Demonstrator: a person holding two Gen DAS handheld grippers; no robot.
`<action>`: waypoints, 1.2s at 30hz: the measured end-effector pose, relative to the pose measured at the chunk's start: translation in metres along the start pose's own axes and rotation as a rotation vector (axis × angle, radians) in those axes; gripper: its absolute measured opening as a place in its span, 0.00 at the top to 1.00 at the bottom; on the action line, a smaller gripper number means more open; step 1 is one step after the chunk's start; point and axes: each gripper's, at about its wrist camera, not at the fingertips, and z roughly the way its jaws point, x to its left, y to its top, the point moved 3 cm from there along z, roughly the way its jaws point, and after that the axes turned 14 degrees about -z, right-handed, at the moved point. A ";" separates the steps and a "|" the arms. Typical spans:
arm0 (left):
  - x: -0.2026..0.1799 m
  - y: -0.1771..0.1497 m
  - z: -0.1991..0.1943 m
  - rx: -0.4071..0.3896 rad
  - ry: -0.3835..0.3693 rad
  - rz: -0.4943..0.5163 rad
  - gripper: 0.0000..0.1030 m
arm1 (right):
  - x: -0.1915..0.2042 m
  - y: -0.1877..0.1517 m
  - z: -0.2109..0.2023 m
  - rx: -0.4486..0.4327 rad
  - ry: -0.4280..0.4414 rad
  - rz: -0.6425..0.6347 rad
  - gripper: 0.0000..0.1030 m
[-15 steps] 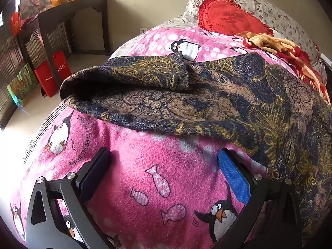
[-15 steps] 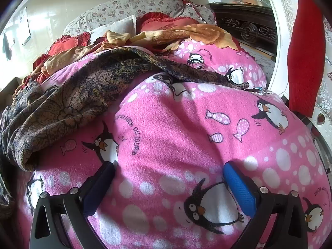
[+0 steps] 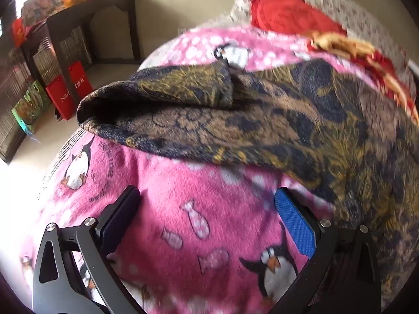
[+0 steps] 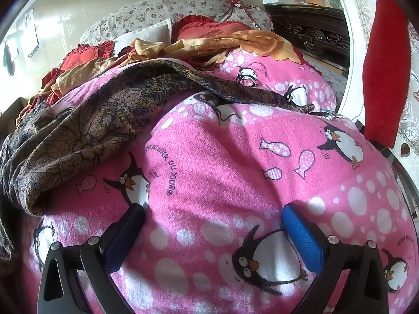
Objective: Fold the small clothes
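Note:
A dark navy and gold floral garment [image 3: 262, 120] lies crumpled across a pink penguin-print blanket [image 3: 199, 209] on a bed. In the right wrist view the same garment [image 4: 86, 130] lies at the left and stretches toward the far right. My left gripper [image 3: 207, 198] is open and empty, low over the blanket just in front of the garment's near edge. My right gripper [image 4: 213, 213] is open and empty over bare blanket [image 4: 235, 162], to the right of the garment.
Red cushions [image 3: 293, 13] and an orange patterned cloth [image 4: 235, 41] lie at the bed's head by floral pillows [image 4: 170, 10]. A dark shelf [image 3: 86, 31] and red bags [image 3: 68, 94] stand on the floor left. A red cloth [image 4: 385, 73] hangs on a white frame right.
The left gripper has shifted slightly closer to the garment; its view is blurred by motion. The right gripper has barely moved.

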 end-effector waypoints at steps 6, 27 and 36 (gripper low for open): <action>-0.015 -0.015 -0.045 0.000 -0.066 0.084 0.00 | 0.000 0.000 0.000 -0.001 0.000 0.001 0.00; -0.076 -0.067 -0.112 -0.057 -0.122 0.253 0.00 | 0.026 0.004 -0.157 -0.074 0.129 -0.059 0.00; -0.092 -0.075 -0.121 -0.044 -0.186 0.244 0.00 | 0.097 0.045 -0.262 -0.120 0.169 -0.216 0.00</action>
